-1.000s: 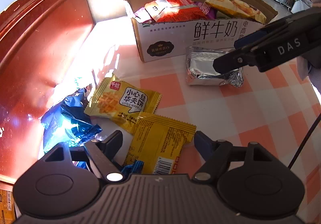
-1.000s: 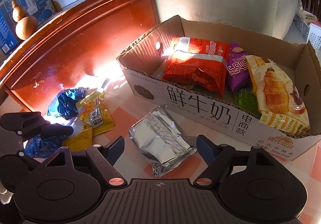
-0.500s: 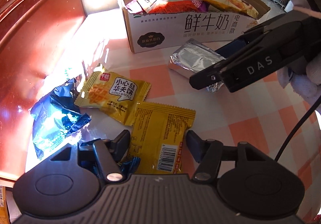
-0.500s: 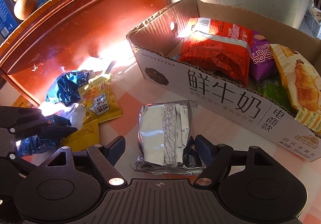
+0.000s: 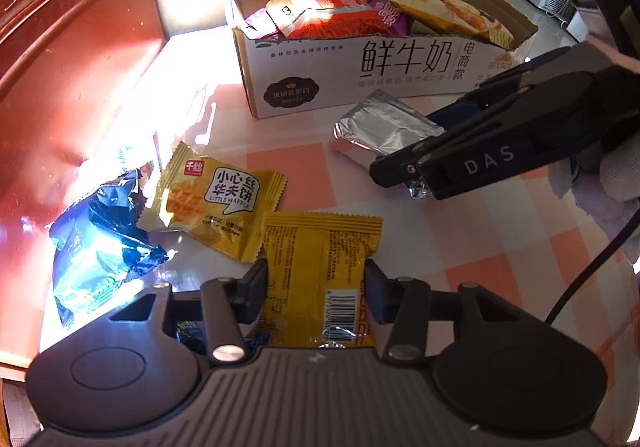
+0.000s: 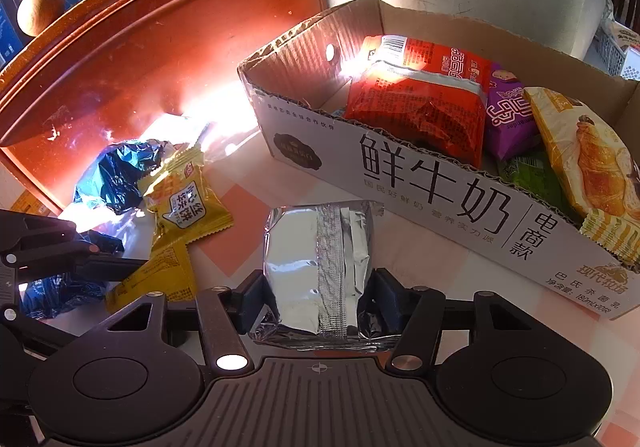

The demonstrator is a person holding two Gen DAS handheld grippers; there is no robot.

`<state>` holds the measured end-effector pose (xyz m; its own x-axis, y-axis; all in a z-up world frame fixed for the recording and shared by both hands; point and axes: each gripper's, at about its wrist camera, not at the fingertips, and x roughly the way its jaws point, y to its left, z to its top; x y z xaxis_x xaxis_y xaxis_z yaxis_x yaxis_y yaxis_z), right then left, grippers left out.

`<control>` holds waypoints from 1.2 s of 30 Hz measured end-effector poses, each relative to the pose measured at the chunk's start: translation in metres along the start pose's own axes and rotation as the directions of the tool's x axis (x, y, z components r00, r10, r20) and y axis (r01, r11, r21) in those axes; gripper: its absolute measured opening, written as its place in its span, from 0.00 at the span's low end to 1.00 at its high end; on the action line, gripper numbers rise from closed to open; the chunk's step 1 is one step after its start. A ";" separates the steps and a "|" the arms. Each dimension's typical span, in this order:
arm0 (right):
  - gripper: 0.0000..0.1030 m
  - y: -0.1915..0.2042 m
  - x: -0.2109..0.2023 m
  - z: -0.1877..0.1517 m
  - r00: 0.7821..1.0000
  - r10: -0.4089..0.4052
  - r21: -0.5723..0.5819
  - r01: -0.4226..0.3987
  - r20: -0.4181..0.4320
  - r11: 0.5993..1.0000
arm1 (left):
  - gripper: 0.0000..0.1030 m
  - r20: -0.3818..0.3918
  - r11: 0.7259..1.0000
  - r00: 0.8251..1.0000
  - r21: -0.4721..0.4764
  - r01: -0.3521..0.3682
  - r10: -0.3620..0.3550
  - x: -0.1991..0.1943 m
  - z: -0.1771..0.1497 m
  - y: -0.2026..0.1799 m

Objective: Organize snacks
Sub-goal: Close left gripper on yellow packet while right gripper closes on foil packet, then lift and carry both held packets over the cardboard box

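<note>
A checked pink-and-white tablecloth covered the table, which stood against a red-brown wooden panel. On it stood an open cardboard box printed with large black characters, already holding a red packet, a purple one, a green one and a yellow croissant bag.

In front of the box lay a silver foil packet. The right gripper had just been closing, and its two pads pressed against the packet's sides, so it was clenched on the foil while the packet rested on the cloth.

To the left, near the panel, a crumpled blue wrapper lay beside a yellow waffle packet. Just beside that, a plain yellow packet lay barcode side up. The left gripper had likewise been closing, and both its pads touched that packet's edges, grasping it on the table.
</note>
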<state>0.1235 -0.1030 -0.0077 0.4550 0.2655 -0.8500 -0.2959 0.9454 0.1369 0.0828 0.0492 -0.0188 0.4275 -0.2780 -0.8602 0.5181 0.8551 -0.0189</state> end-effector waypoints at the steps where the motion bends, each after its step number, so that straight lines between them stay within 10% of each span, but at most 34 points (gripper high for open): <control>1: 0.56 0.001 -0.002 -0.001 1.000 -0.005 -0.008 0.005 0.006 1.000 | 0.46 0.004 1.000 1.000 -0.001 -0.008 0.008 -0.001 0.001 -0.001; 36: 0.56 -0.019 -0.089 -0.002 0.963 -0.108 -0.033 0.120 0.247 0.992 | 0.45 0.194 0.989 0.971 0.011 -0.145 0.140 -0.027 0.061 -0.040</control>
<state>0.0871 -0.1449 0.0646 0.6779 0.2003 -0.7073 -0.2671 0.9635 0.0169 0.0959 -0.0049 0.0360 0.6317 -0.2349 -0.7387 0.4589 0.8814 0.1121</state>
